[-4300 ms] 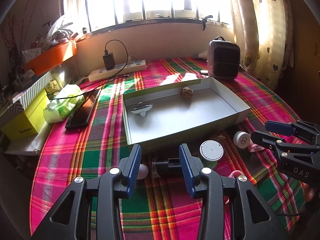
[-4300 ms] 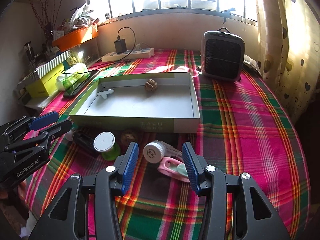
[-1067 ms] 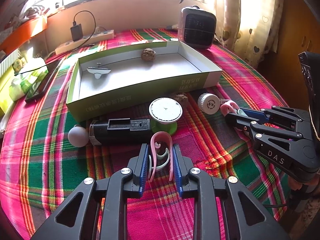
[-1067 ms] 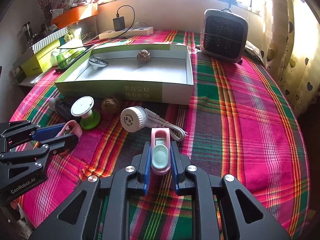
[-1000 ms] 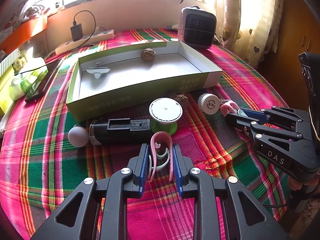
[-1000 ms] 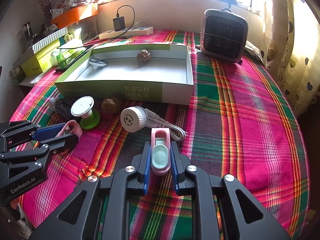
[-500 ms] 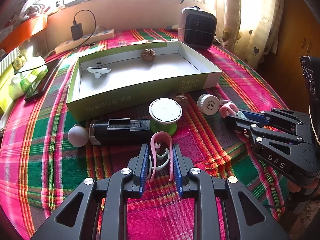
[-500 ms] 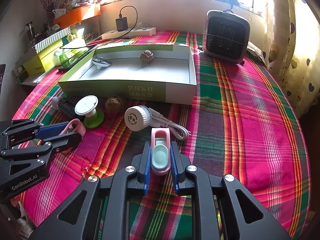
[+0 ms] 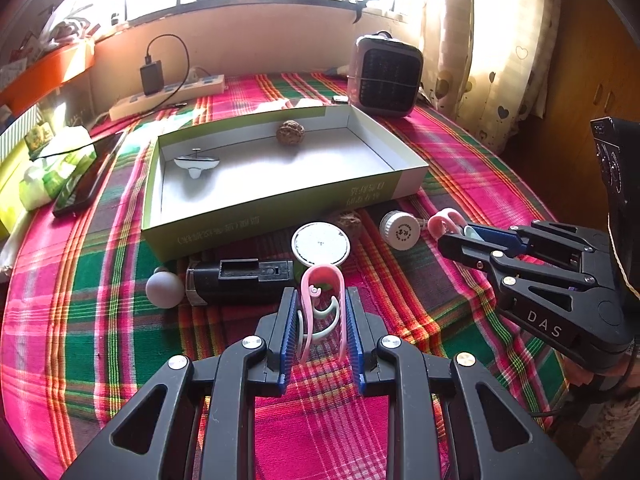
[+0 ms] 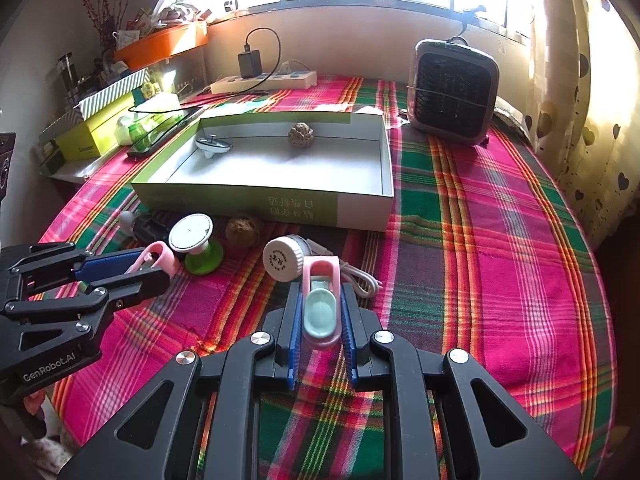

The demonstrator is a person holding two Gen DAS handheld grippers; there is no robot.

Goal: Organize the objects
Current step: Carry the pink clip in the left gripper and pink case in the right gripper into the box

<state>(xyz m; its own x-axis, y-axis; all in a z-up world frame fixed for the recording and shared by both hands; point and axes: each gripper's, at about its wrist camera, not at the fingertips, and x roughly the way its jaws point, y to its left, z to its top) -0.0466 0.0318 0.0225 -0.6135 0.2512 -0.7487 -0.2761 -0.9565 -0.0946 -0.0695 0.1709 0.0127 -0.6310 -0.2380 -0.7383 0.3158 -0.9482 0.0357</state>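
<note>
Both tongs are loaded. The left tongs (image 9: 322, 312) are closed on a pink clip (image 9: 320, 300) with a pale green inner hook; the right tongs (image 10: 322, 314) are closed on a second pink clip (image 10: 321, 300) with a pale green pad, gripped flat between the blue pads.

Change over the last few seconds: earlier both tongs stood open over the clutter and the clips lay on the cloth. Over the last second the grips have held, and both tongs have come up and slightly back from the counter (image 10: 500, 240), so the row of loose things now sits lower and farther in each view. I read that as the pick-up finished and the carry starting.

The open box (image 9: 280, 208) sits just beyond the loose things, on the plaid cloth. Inside it are a walnut (image 9: 291, 131) by the far wall and a small spinning top (image 9: 197, 160) toward its left end; most of the floor is bare.

Left on the cloth in front of the box: a white-capped spool on a green base (image 9: 321, 243), a black torch-like tube (image 9: 240, 280) with a white ball (image 9: 165, 289) at its end, a second walnut (image 10: 244, 231), and a white cap with a cord (image 10: 285, 258).

Likely next: carry both clips over the near wall and drop them in. The wall edge is the snag risk.
</note>
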